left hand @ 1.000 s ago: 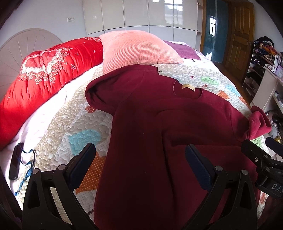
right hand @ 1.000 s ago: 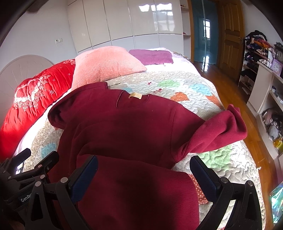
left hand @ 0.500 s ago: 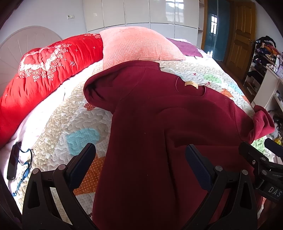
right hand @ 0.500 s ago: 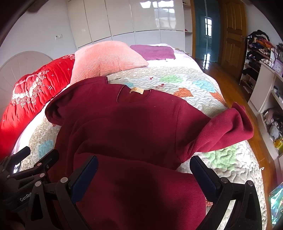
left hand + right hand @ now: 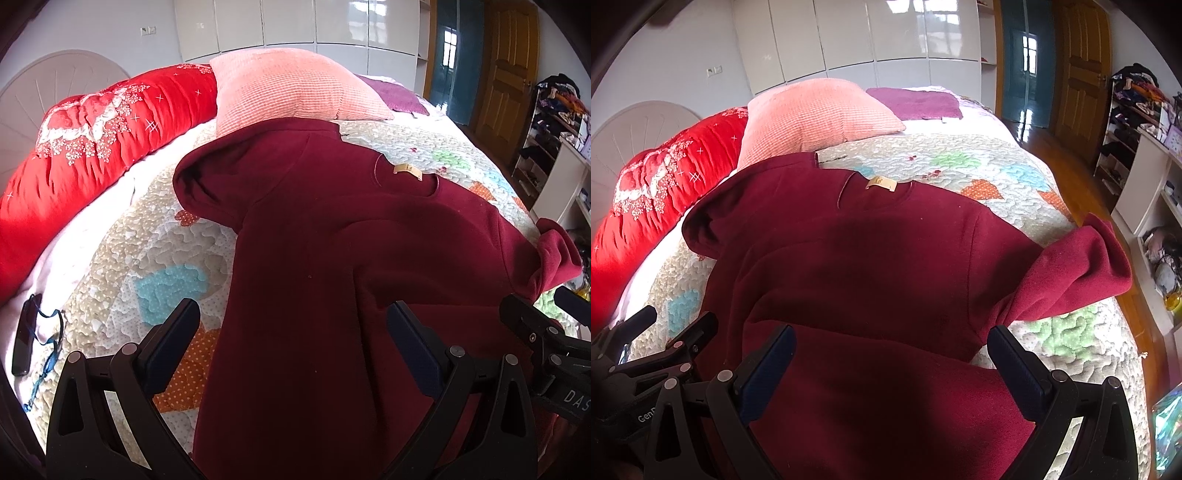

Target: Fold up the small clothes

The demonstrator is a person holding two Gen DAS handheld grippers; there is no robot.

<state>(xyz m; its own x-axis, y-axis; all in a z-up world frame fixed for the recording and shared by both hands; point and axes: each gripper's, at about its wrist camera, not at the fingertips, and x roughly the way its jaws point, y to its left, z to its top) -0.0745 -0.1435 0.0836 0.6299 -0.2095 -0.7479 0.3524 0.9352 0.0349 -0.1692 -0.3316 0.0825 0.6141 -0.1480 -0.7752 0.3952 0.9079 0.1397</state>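
A dark red sweatshirt [image 5: 314,236] lies spread on the quilted bed [image 5: 155,236], collar with a tan label [image 5: 408,170] at the far side. Its left sleeve [image 5: 207,184] is bunched near the pillows; its right sleeve [image 5: 1075,273] lies crumpled toward the bed's right edge. My left gripper [image 5: 293,332] is open and empty above the lower left body. My right gripper [image 5: 892,350] is open and empty above the lower right body [image 5: 886,266]. Each gripper shows at the edge of the other's view.
A pink pillow [image 5: 291,88] and a red bolster [image 5: 92,147] lie at the head of the bed. A purple cloth [image 5: 916,103] lies behind. A dark phone with a blue cord [image 5: 26,332] sits at the bed's left edge. Shelves [image 5: 1145,147] stand at right.
Both grippers have moved a little forward and down over the sweatshirt; it looks larger now. Both stay open. The sweatshirt has not moved.
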